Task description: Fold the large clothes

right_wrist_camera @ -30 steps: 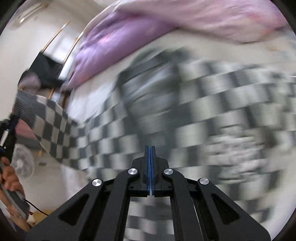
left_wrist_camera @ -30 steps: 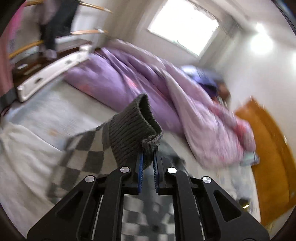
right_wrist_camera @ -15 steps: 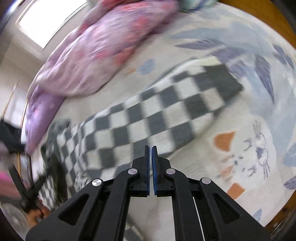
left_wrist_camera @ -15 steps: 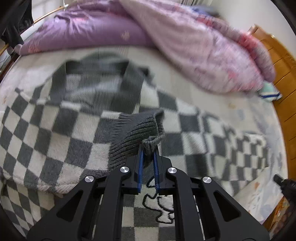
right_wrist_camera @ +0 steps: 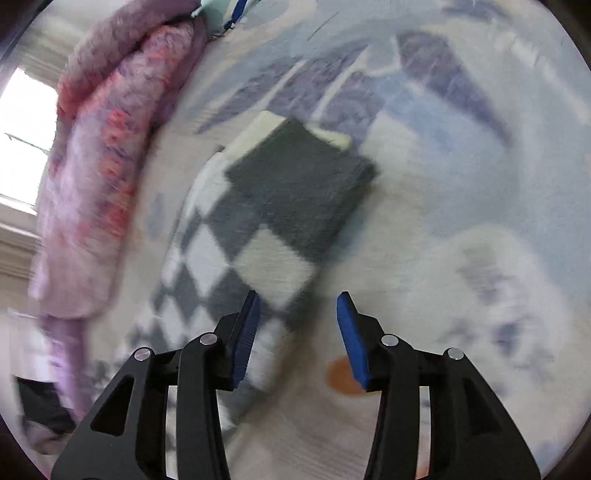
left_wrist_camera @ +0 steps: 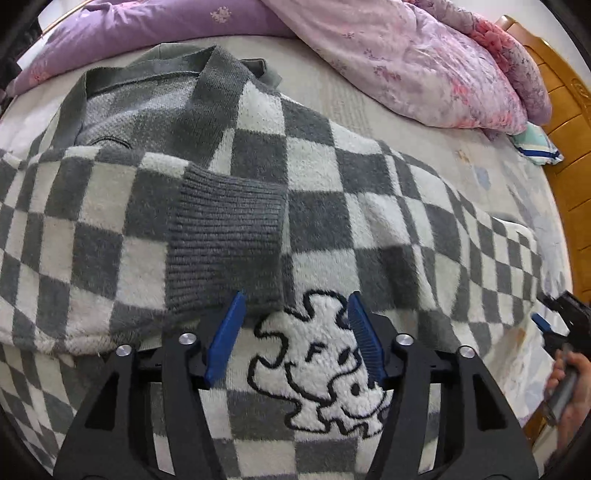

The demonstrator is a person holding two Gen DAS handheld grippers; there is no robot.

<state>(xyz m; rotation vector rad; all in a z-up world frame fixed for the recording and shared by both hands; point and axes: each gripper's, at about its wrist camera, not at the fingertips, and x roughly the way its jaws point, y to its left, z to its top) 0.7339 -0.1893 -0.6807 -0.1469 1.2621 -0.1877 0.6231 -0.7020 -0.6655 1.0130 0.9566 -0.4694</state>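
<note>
A grey and white checkered fleece sweater (left_wrist_camera: 332, 192) lies spread on the bed, a white cartoon patch (left_wrist_camera: 325, 362) on its front. One sleeve is folded across the body, its grey ribbed cuff (left_wrist_camera: 225, 240) lying just ahead of my left gripper (left_wrist_camera: 295, 314), which is open and empty above the patch. In the right wrist view the other sleeve (right_wrist_camera: 258, 229) lies stretched out on the sheet, its dark end (right_wrist_camera: 306, 173) farthest away. My right gripper (right_wrist_camera: 297, 306) is open and empty over this sleeve's near part. The right gripper also shows in the left wrist view (left_wrist_camera: 561, 314) at the far right.
A purple quilt (left_wrist_camera: 147, 26) and a pink floral quilt (left_wrist_camera: 424, 62) are piled along the far side of the bed. A wooden headboard (left_wrist_camera: 565, 122) stands at the right. The printed bed sheet (right_wrist_camera: 461, 184) lies around the sleeve.
My left gripper carried the cuff over the sweater's body, laid it down and opened. My right gripper swung out along the other sleeve and opened.
</note>
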